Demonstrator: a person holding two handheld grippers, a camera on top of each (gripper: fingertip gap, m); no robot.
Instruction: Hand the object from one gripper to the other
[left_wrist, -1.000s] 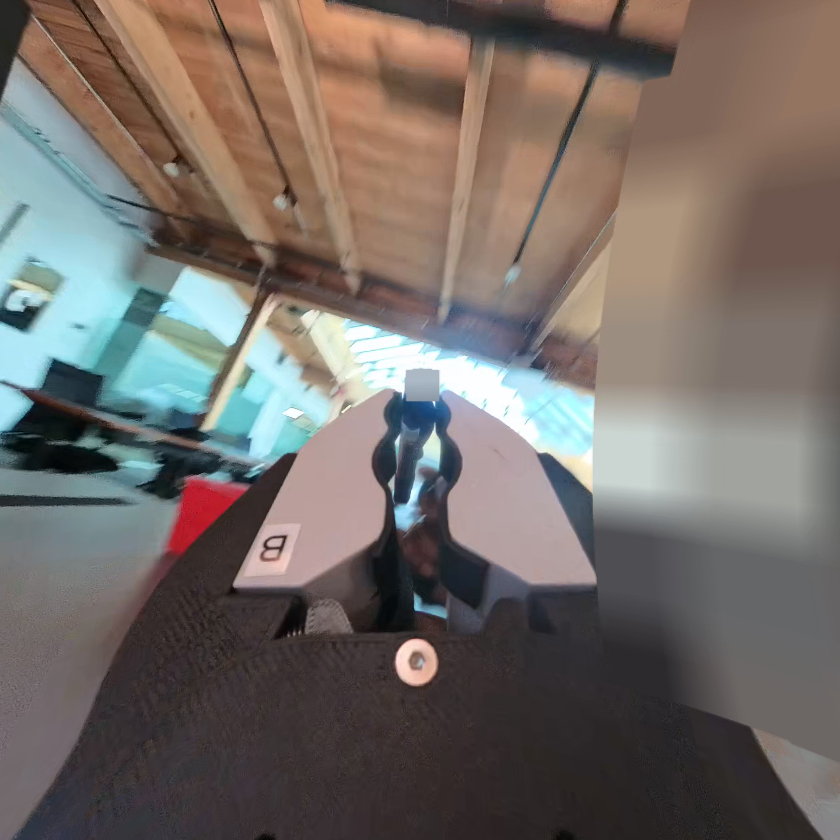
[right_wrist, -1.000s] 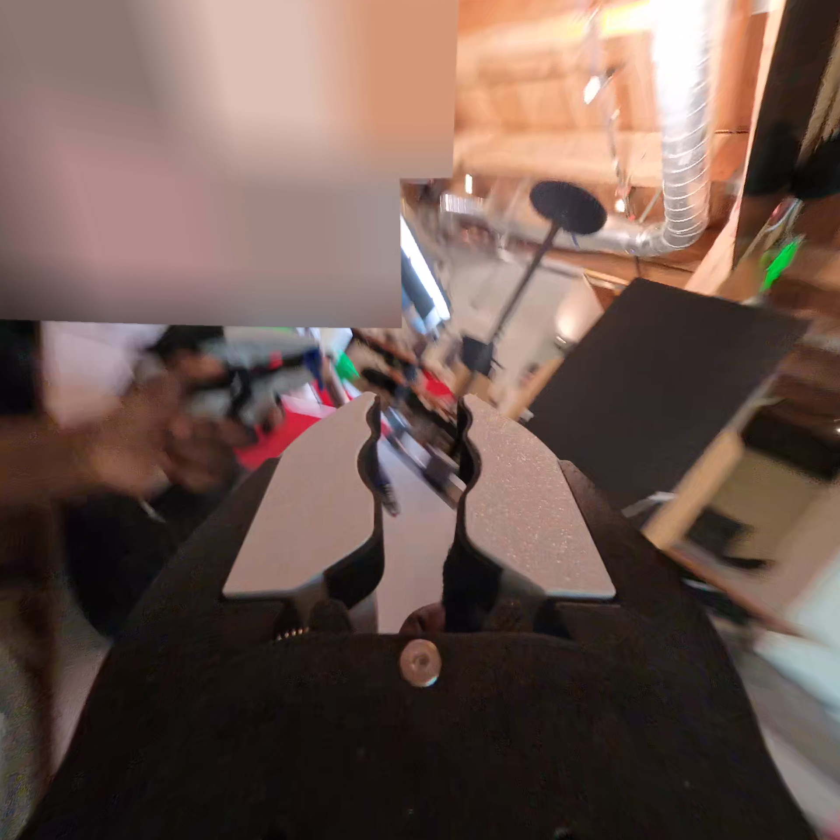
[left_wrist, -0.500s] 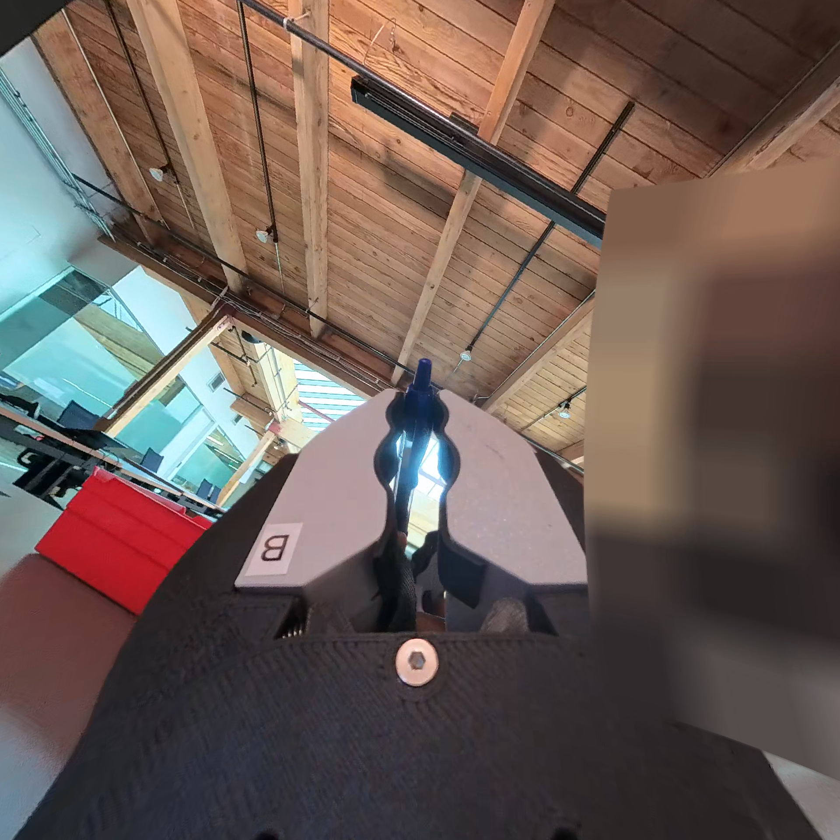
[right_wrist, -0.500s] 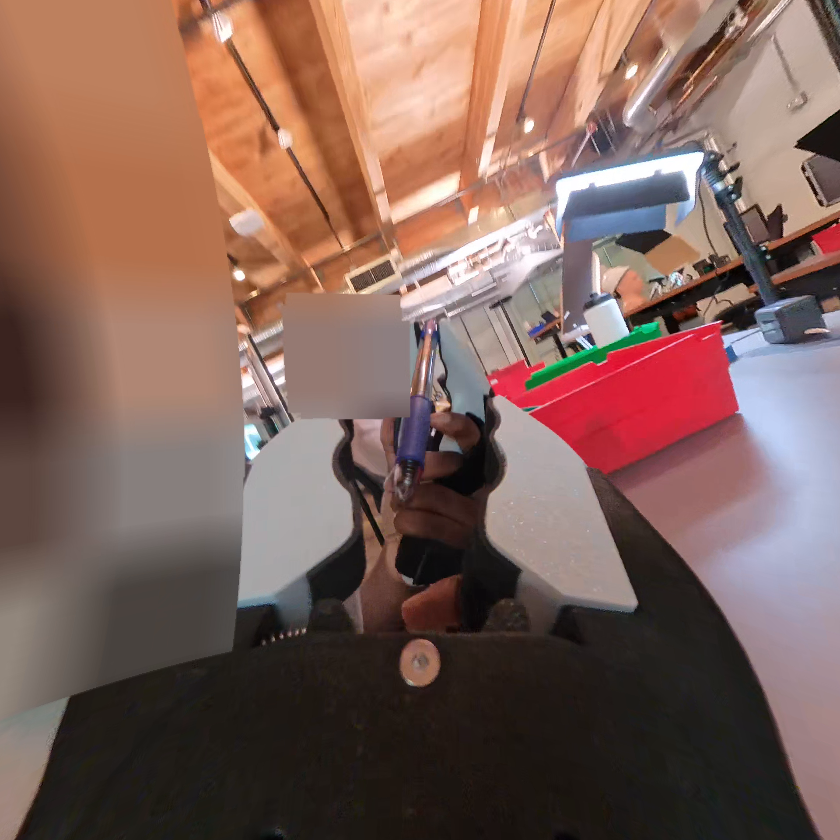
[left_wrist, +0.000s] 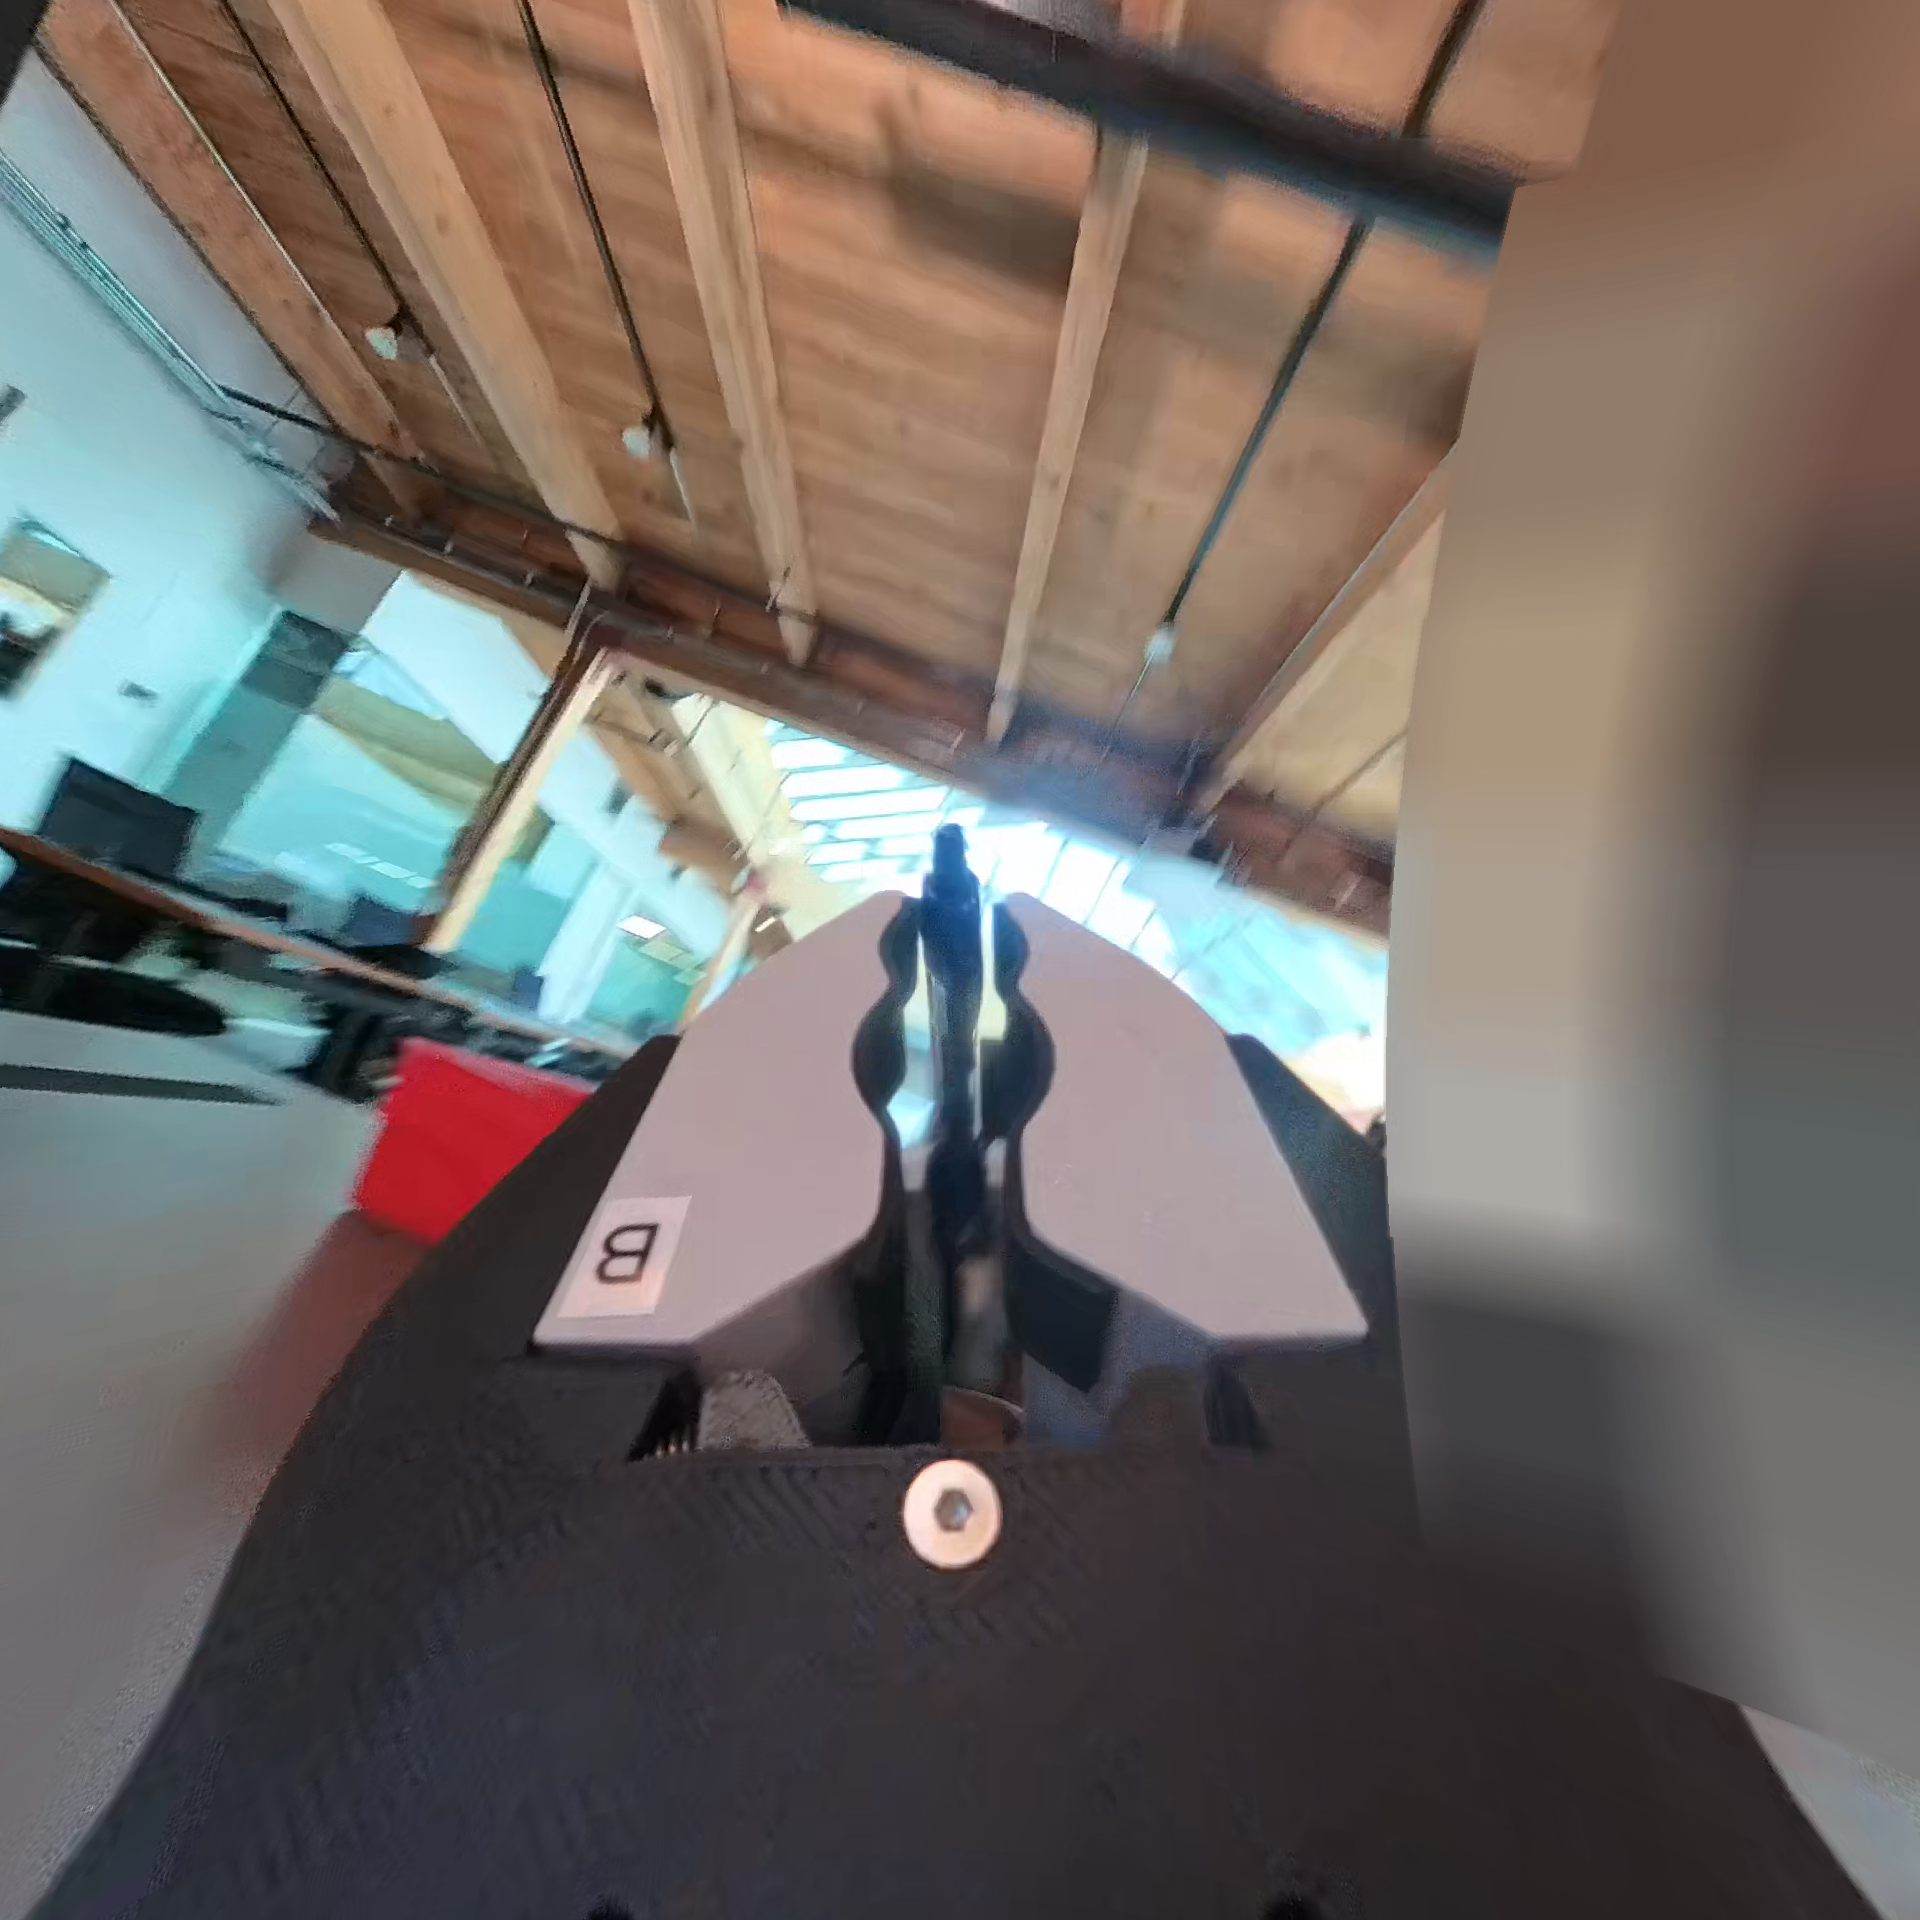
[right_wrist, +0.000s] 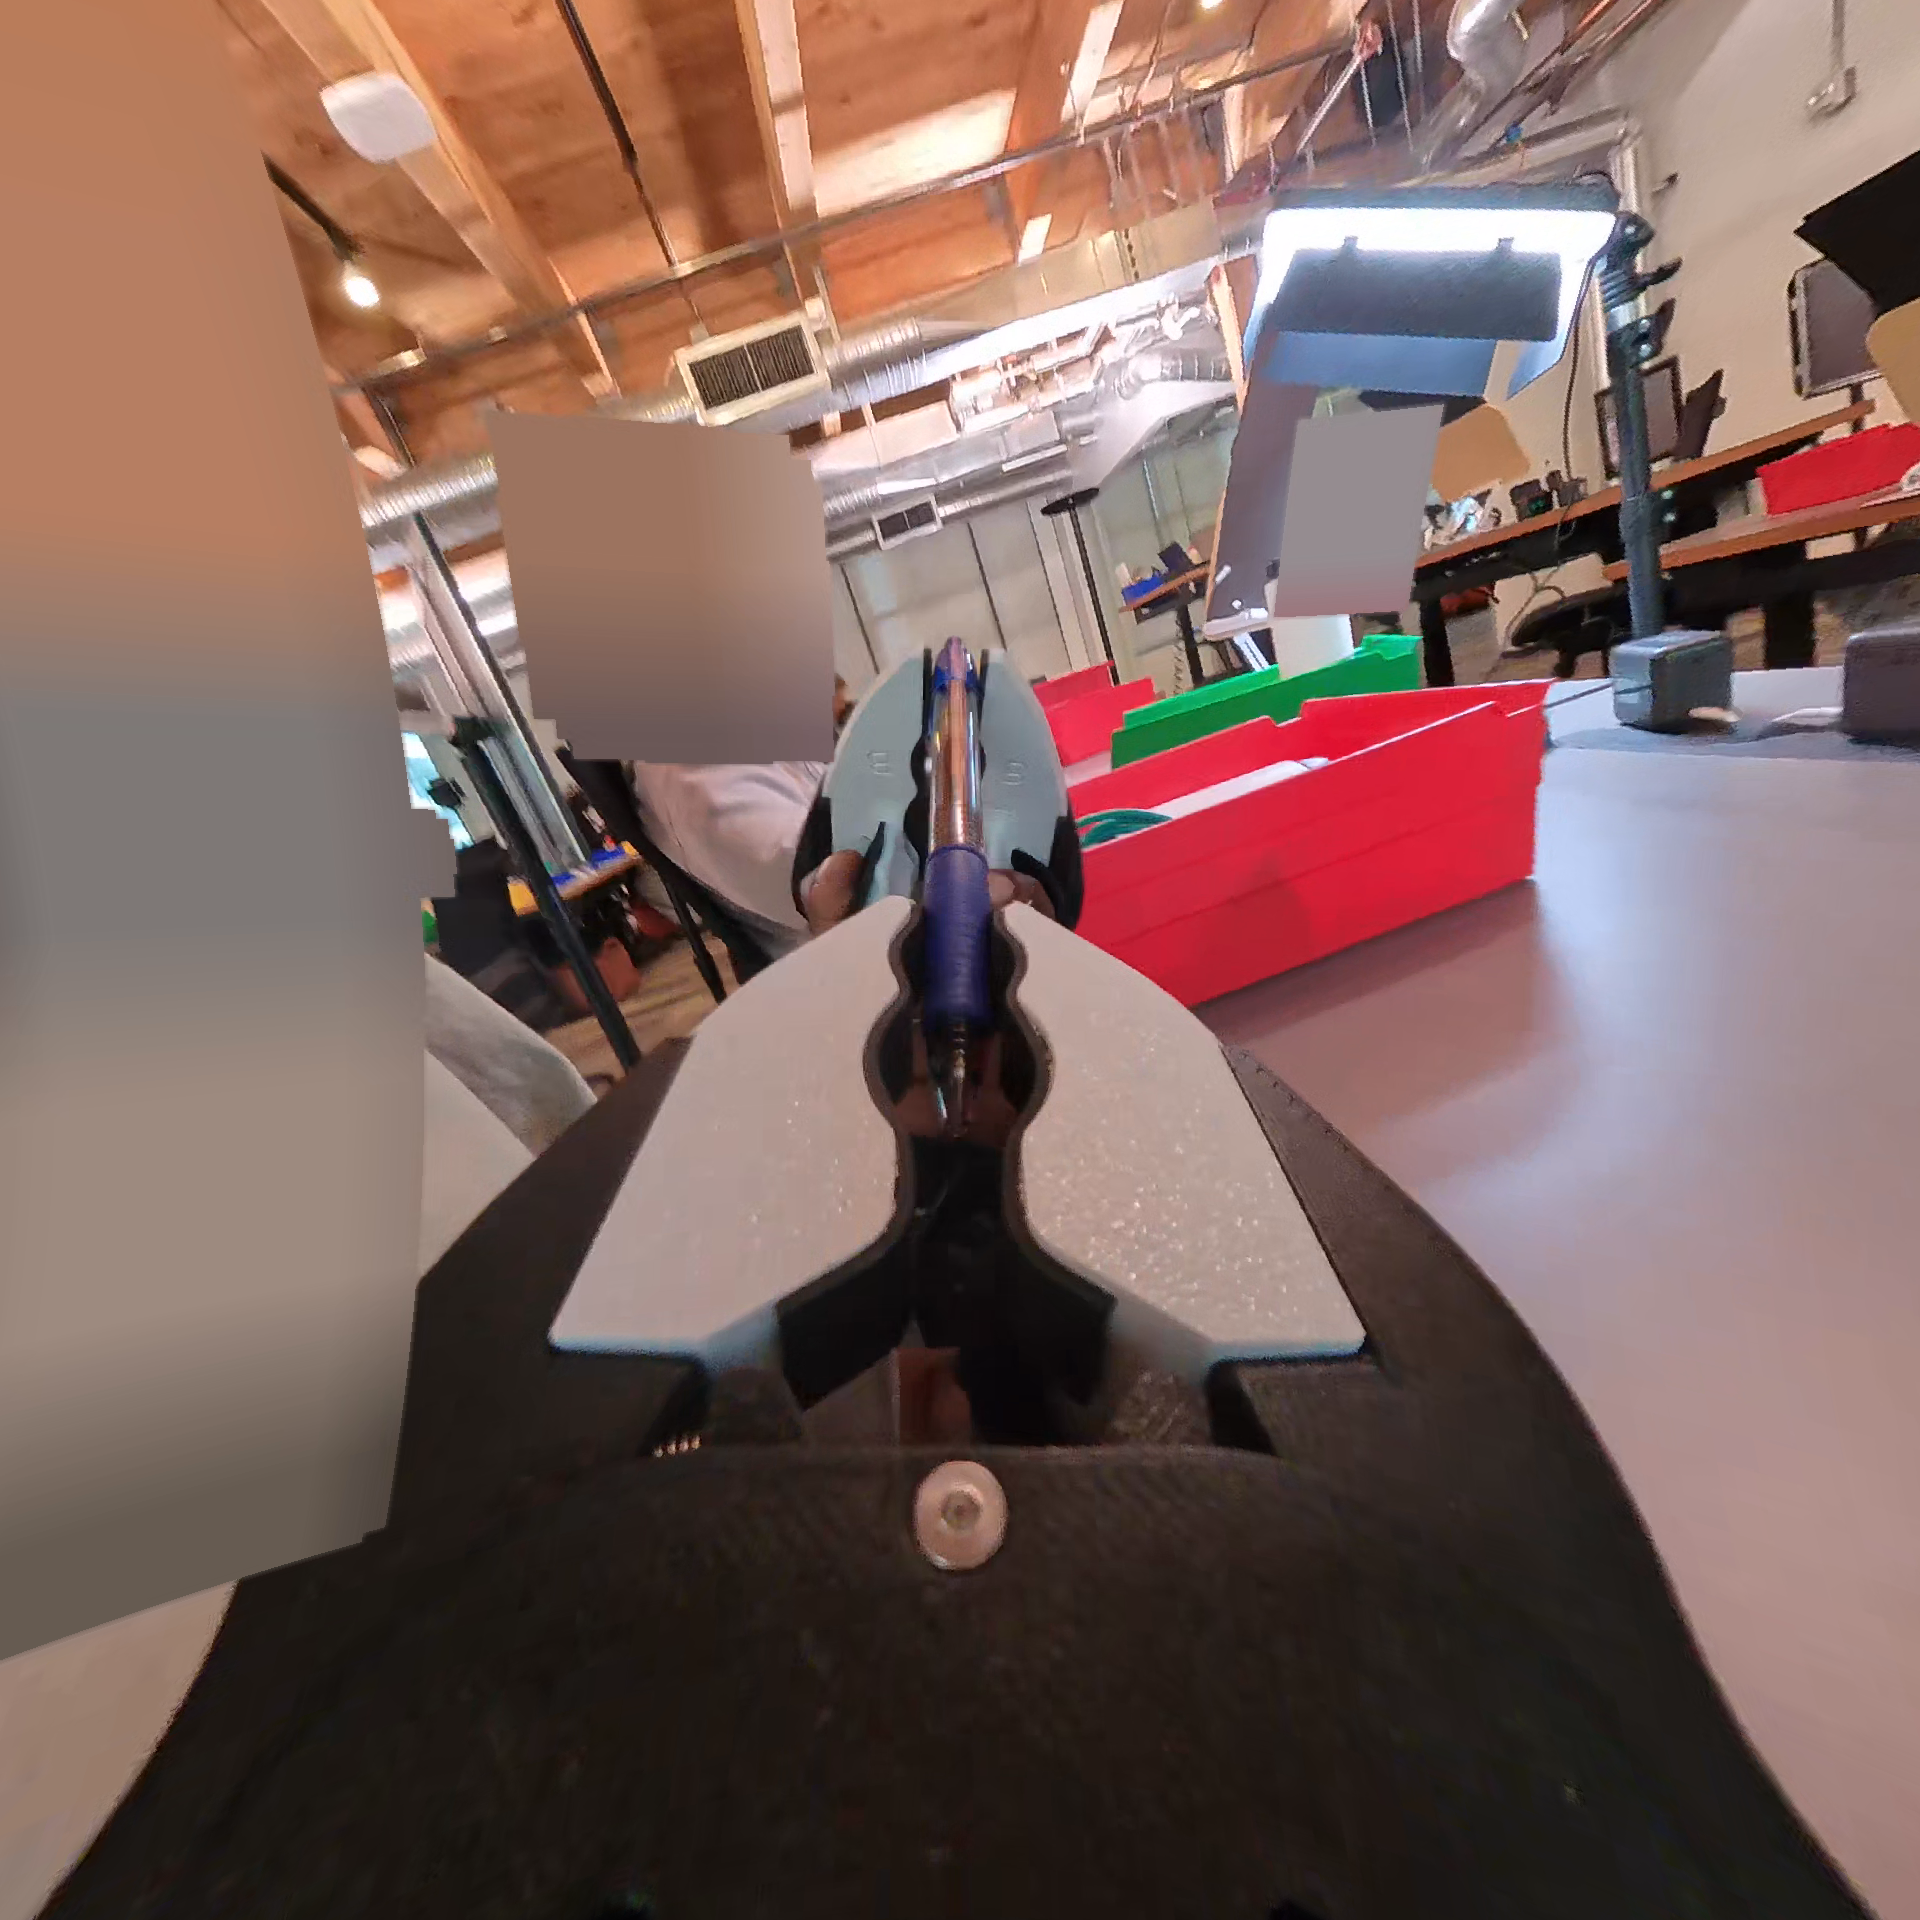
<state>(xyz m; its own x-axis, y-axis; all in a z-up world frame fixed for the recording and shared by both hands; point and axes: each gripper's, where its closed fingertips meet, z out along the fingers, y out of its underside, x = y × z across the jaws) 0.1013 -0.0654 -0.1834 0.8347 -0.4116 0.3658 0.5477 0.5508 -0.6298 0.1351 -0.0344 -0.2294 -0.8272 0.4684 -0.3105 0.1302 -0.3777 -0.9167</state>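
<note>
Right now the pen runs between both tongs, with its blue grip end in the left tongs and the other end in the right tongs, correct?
Ends swapped. The pen does run between both, but its blue grip end is in the right tongs and the other end in the left tongs. The right wrist view shows it.

Blue-gripped pen (right_wrist: 954, 862) spans between both jaws, tip toward camera.

One pen (right_wrist: 954, 914), two hand-held grippers, three red bins (one far off), one green bin (right_wrist: 1273, 694).
</note>
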